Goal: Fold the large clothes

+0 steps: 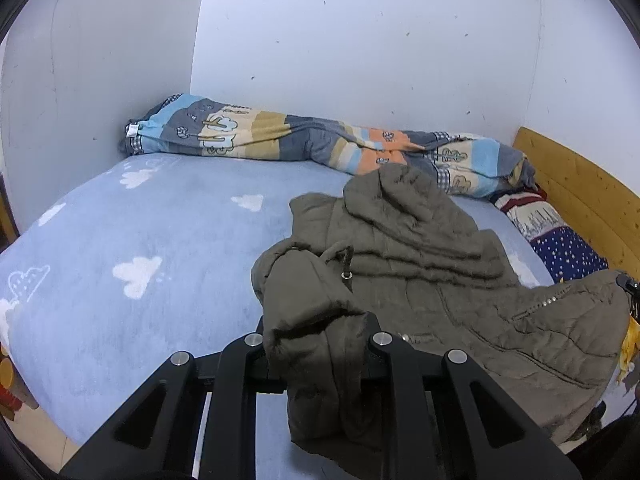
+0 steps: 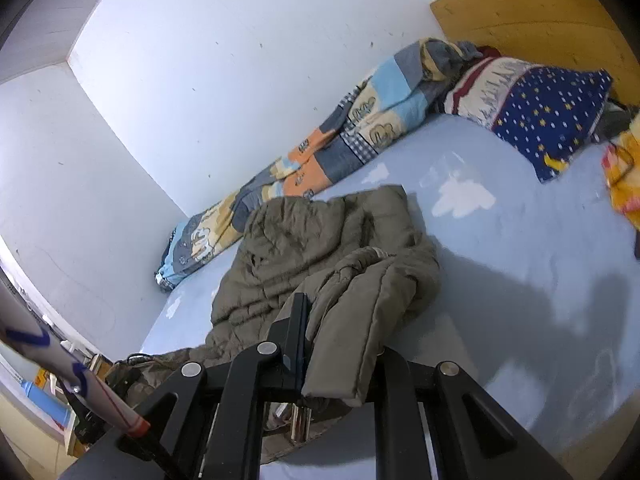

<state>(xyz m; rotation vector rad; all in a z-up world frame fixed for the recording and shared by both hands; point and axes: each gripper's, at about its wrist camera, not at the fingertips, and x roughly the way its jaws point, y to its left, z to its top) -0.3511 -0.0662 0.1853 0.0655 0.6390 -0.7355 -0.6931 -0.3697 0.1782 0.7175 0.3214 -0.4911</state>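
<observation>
An olive quilted jacket (image 1: 420, 252) lies crumpled on the light blue bed sheet (image 1: 160, 216). My left gripper (image 1: 320, 340) is shut on a bunched edge of the jacket, which hangs down between the fingers. In the right wrist view the jacket (image 2: 304, 248) spreads toward the wall. My right gripper (image 2: 340, 344) is shut on another padded edge of it, which drapes over the fingers and hides the tips.
A rolled patchwork quilt (image 1: 320, 140) lies along the wall. A navy starred pillow (image 2: 548, 116) sits against the wooden headboard (image 2: 532, 8). A yellow-orange cloth (image 2: 624, 176) lies at the right bed edge. Clutter (image 2: 60, 392) stands beside the bed at left.
</observation>
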